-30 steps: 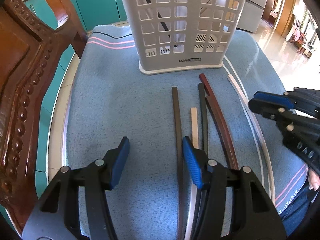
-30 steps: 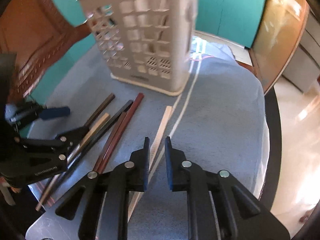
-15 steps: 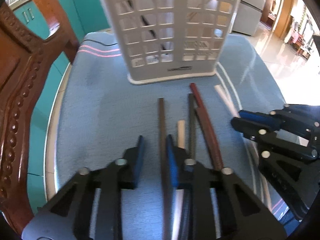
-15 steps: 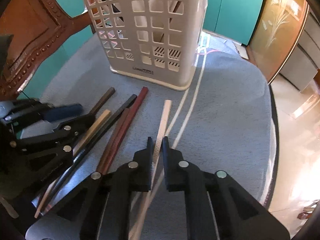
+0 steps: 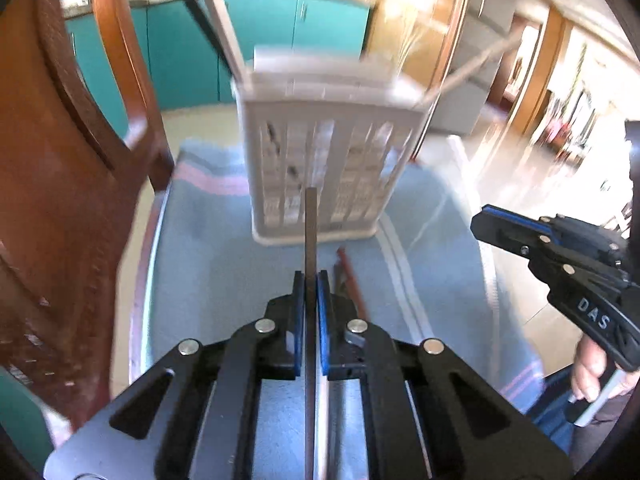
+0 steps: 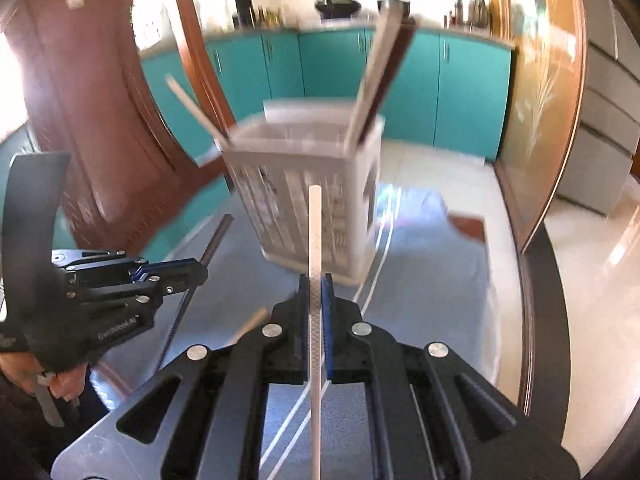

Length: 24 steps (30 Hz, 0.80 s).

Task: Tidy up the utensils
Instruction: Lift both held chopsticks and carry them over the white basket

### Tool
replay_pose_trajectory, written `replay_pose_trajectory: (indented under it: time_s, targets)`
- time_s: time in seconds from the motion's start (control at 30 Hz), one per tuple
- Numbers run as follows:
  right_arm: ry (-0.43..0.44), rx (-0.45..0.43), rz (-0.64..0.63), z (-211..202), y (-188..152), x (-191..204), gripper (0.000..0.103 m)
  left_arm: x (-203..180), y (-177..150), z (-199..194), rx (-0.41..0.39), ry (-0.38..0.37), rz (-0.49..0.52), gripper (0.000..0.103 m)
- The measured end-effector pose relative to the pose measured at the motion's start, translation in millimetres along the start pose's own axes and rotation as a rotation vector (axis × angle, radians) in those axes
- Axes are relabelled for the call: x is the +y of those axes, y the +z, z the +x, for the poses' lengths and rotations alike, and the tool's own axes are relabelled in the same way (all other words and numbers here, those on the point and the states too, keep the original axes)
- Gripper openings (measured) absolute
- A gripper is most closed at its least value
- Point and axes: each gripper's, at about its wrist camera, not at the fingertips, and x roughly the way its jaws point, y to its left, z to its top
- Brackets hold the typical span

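A white perforated utensil basket stands on the blue cloth, also in the right wrist view, with several chopsticks leaning out of it. My left gripper is shut on a dark brown chopstick and holds it lifted, pointing at the basket. My right gripper is shut on a white chopstick, also lifted toward the basket. A reddish-brown chopstick and a dark one beside it lie on the cloth. A pale chopstick lies on the cloth near the left gripper.
A carved wooden chair back rises at the left. The blue cloth covers a round table whose edge curves at the right. Teal cabinets stand behind. Both views are motion-blurred.
Both grippers closed on a chopstick each and lifted them off the cloth. The views have tilted up, so the basket's top and the kitchen behind now show.
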Motion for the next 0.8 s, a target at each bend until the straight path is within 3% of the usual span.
replay_pose_trajectory:
  time_s: [0.2,0.33,0.5,0.6,0.7,0.8]
  targets:
    - [0.044,-0.128,0.024,-58.1,16.1,-7.9,0.006,-6.1,12.1,-74.2,-0.179,-0.067,0.005,0.007]
    - [0.090,-0.216,0.035,-79.6,52.7,-6.3,0.006,-8.5,39.2,-112.4,-0.297,-0.092,0.010,0.007]
    - [0.083,-0.389,0.080,-95.7,116.4,-11.6,0.006,-6.9,95.9,-148.1,-0.426,-0.120,-0.023,0.007]
    - [0.073,-0.495,0.143,-97.1,132.5,-19.5,0.006,0.6,129.4,-153.1,-0.527,-0.063,-0.073,0.007]
    - [0.041,-0.560,0.182,-83.2,132.3,-23.6,0.006,14.4,145.0,-137.5,-0.619,0.047,-0.133,0.007]
    - [-0.019,-0.519,0.150,-53.0,130.2,-21.8,0.006,27.0,149.1,-107.8,-0.603,0.110,-0.182,0.007]
